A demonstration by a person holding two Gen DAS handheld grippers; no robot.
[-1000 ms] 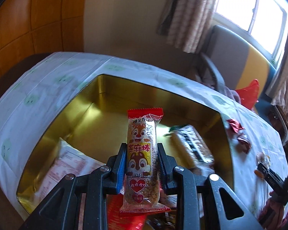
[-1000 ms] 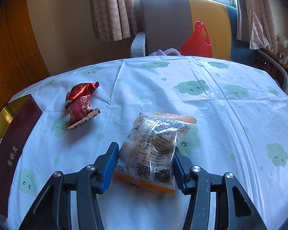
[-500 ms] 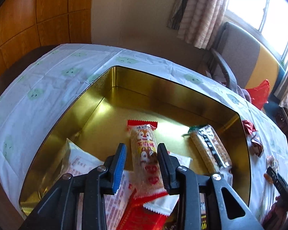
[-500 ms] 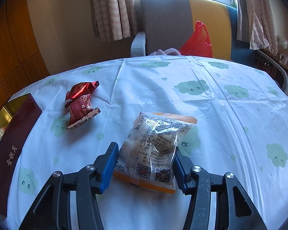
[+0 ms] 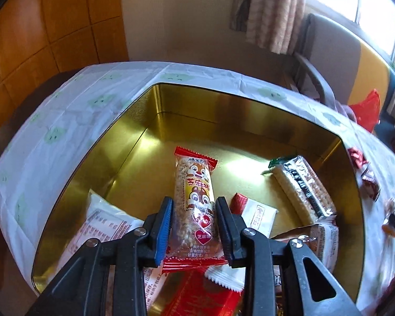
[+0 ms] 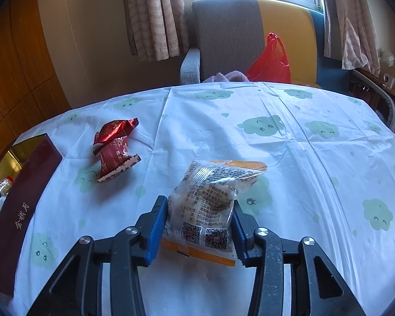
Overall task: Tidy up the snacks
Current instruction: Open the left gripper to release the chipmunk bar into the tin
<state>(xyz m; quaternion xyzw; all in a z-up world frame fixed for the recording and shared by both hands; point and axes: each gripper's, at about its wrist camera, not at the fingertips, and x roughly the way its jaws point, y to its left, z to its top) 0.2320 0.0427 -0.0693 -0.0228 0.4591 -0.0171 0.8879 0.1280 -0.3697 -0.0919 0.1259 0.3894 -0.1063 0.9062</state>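
Working inside the gold tin at far left of the table: left gripper hanging over the squirrel-print sesame bar, fingers standing just off either flank of the wrapper, a sliver of gap showing on the left side, so straddling rather than pinching; bar lying on the pile of white and red packets in the tin, already delivered by the look of it. Judging the bar light, stiff along its length, crumbly if squeezed; taking it across the middle being safest. Moving right onto the cloud-print tablecloth: two dark red candies lying loose, near the tin's maroon outer wall. Further right, right gripper closing on the clear biscuit packet, pads meeting the film at both sides and creasing it inward. Expecting a light, puffy, slippery, fragile packet; gripping the lower half, gently.
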